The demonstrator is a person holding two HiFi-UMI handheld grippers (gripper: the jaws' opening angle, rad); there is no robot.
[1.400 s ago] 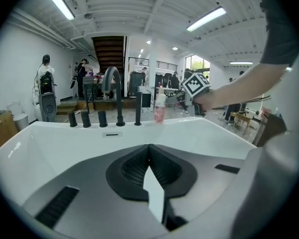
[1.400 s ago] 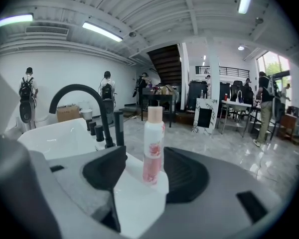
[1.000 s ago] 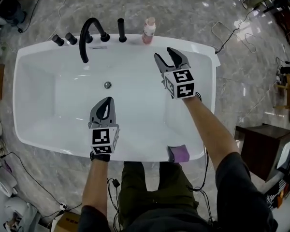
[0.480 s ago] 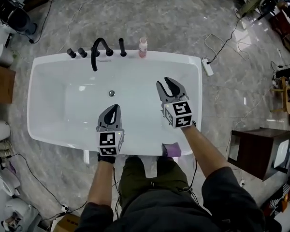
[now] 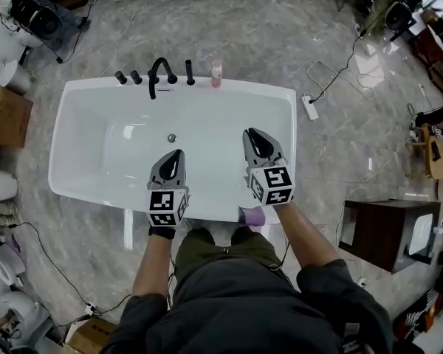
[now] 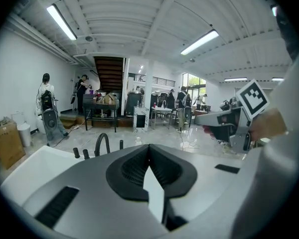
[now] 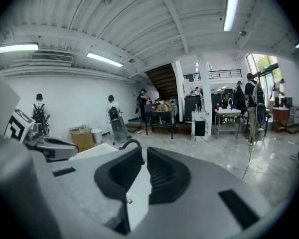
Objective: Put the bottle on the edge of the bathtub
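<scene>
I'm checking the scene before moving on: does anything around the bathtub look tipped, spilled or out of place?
Nothing stands out. The pink bottle stands upright on the far rim of the bathtub, beside the black taps, and no spill shows in the basin.

The tub (image 5: pixel 81 124) is seen as smooth, glossy white, with light thrown back from its inner wall. The floor (image 5: pixel 280 43) is finished in polished grey veined stone (marble, by its look). The tap (image 5: pixel 159 74) is matt black. The bottle (image 5: pixel 216 73) looks like pink plastic. At the left edge, a box (image 5: pixel 4 116) is made of plain brown cardboard.
</scene>
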